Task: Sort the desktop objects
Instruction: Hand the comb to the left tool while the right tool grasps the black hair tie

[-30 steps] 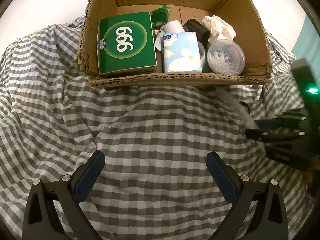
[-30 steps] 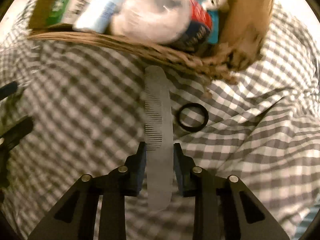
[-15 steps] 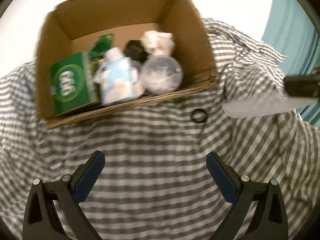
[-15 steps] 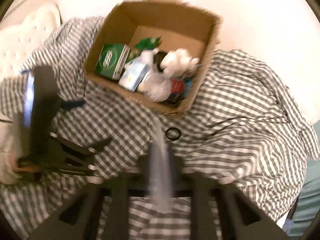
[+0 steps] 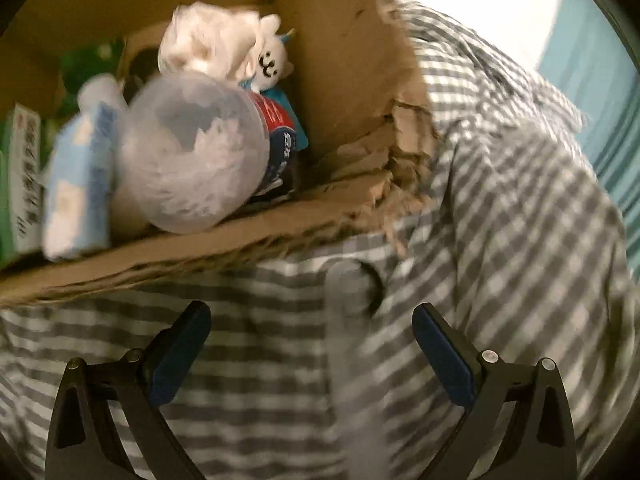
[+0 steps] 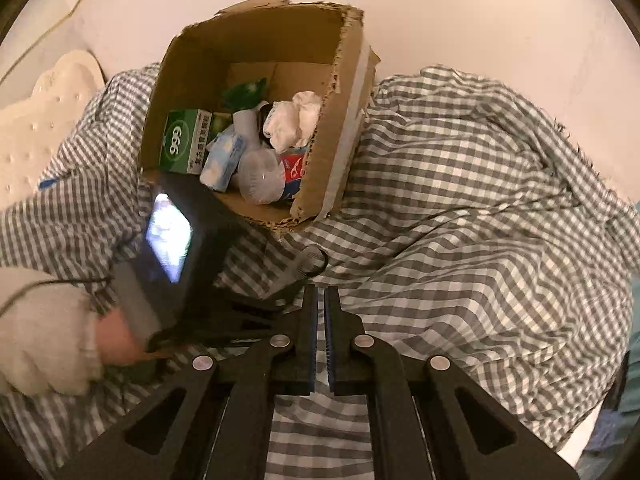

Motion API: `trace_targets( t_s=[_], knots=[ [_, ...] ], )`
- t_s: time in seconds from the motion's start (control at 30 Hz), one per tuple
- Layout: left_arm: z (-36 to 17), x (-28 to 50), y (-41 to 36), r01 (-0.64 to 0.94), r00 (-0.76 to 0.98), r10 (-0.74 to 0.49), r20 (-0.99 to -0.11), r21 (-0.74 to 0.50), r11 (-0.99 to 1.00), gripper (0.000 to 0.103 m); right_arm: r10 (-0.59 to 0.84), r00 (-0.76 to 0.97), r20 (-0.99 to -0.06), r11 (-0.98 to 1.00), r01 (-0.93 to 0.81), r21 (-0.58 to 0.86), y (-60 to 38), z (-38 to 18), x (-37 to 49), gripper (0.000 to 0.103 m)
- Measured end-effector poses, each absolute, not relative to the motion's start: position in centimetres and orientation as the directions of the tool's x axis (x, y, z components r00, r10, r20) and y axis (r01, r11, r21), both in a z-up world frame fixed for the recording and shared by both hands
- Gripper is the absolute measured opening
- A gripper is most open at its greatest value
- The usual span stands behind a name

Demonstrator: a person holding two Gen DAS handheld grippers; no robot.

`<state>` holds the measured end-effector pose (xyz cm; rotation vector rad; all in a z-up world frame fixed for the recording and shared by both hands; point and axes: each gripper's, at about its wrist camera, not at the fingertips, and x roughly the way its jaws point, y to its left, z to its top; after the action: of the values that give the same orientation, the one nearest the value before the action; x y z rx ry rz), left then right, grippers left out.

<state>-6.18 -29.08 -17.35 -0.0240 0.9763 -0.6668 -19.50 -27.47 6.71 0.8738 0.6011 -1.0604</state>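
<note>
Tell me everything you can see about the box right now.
The box is brown corrugated cardboard, open at the top, with its flaps torn away and ragged rims. Its near corner is frayed, and pale tape runs down one outer side. It sits upright on the checked cloth, near a pale wall. Inside lie a green carton, a blue pack, a clear tub and crumpled paper, among others.

Home bedroom – checked bedsheet (image 6: 460, 184), tufted headboard (image 6: 44, 116)
</note>
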Motion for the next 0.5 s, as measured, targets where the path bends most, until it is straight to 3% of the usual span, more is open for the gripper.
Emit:
trace_targets(
  t_s=[0.07, 0.13, 0.2, 0.27, 0.3, 0.33, 0.5],
  knots=[
    [-17.6, -5.9, -29.3, 0.463, 0.385, -0.557, -0.736, -0.368, 0.806, 0.102, -0.496, 0.387, -0.778, 0.215, 0.922, 0.321, -27.5, 6.7, -19.7, 0.003],
    [-18.1, -5.7, -30.4, 0.462, 0.372, -0.530, -0.762, -0.343, 0.818, 0.095, -0.499, 0.395, -0.771, 0.216, 0.919, 0.331, -27.5, 7.0, -19.7, 0.003],
    [-19.0, -5.5, -31.3, 0.485, 0.331, -0.516, -0.790, -0.326, 0.811, 0.062, -0.497, 0.395, -0.773, 0.213, 0.919, 0.332, -27.5, 6.9, -19.5, 0.003],
    [-19.5, -5.8, -31.2, 0.493, 0.320, -0.481, -0.817, -0.290, 0.820, 0.052, -0.490, 0.393, -0.778, 0.212, 0.919, 0.331, -27.6, 6.7, -19.3, 0.003],
    [-19.3, -6.1, -30.6, 0.493, 0.319, -0.495, -0.808, -0.305, 0.815, 0.038, -0.489, 0.392, -0.780, 0.210, 0.920, 0.330, -27.7, 6.7, -19.3, 0.003],
    [-19.1, -6.3, -29.7, 0.483, 0.309, -0.501, -0.808, -0.321, 0.815, 0.031, -0.487, 0.390, -0.781, 0.210, 0.921, 0.329, -27.7, 6.6, -19.2, 0.003],
    [-18.2, -6.8, -26.2, 0.410, 0.239, -0.549, -0.801, -0.429, 0.805, 0.025, -0.473, 0.386, -0.792, 0.209, 0.922, 0.325, -28.0, 6.1, -18.3, 0.003]
  ],
)
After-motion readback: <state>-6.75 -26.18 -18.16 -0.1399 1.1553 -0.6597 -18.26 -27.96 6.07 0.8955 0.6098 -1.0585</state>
